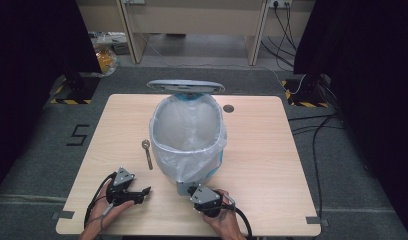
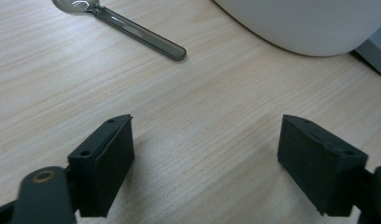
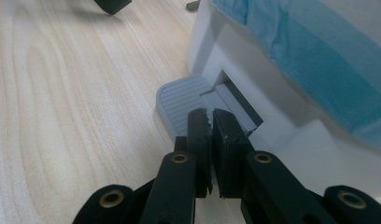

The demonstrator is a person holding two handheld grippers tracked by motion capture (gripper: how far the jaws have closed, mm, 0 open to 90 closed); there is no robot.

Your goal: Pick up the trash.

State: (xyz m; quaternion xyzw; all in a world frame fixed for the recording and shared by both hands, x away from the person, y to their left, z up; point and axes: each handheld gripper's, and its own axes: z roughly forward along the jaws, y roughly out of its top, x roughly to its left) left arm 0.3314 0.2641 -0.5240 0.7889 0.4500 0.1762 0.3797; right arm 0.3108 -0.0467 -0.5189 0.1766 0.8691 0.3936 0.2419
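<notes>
High view has the lined pedal bin [image 1: 188, 135] mid-tabletop [image 1: 272, 150] with its lid [image 1: 185, 86] up, the right gripper [image 1: 199, 191], jaws together and empty, pressing its pedal [image 3: 179, 100], while the spoon [image 1: 147, 152] lies unlifted beyond the wide-open left gripper [image 1: 140, 192].

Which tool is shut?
The right tool: its jaws are pressed together, over the bin's grey pedal. The left tool has its jaws spread wide over bare table, near the spoon.

Glossy metal spoon [image 2: 118, 23] on matt wood-grain table [image 1: 272, 150].
</notes>
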